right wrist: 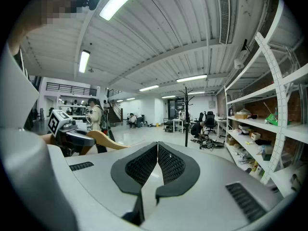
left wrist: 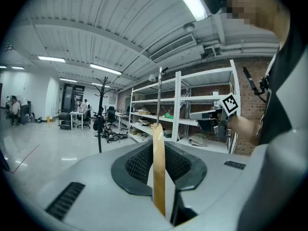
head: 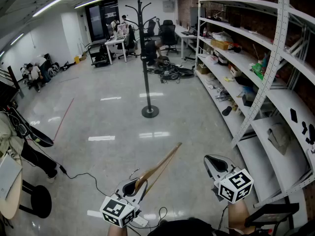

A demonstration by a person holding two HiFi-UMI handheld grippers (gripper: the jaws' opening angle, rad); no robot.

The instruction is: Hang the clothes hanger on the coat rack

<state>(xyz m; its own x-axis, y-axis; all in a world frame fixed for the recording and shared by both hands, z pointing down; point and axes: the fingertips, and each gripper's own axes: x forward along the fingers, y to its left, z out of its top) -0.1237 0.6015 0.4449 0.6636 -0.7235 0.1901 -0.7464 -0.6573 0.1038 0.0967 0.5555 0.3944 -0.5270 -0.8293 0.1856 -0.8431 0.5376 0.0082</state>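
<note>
Wooden clothes hanger [head: 158, 167] clamped in left hand-held gripper [head: 132, 187] | right hand-held gripper [head: 215, 163] closed, empty | well short of coat rack [head: 146, 53]; I'd approach next.

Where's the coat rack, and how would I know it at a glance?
Start from the long white shelving on the right and look left onto the open shiny floor. There the coat rack stands alone: a thin black pole on a round base with curved hooks on top, unlike the desks and chairs behind it.
</note>
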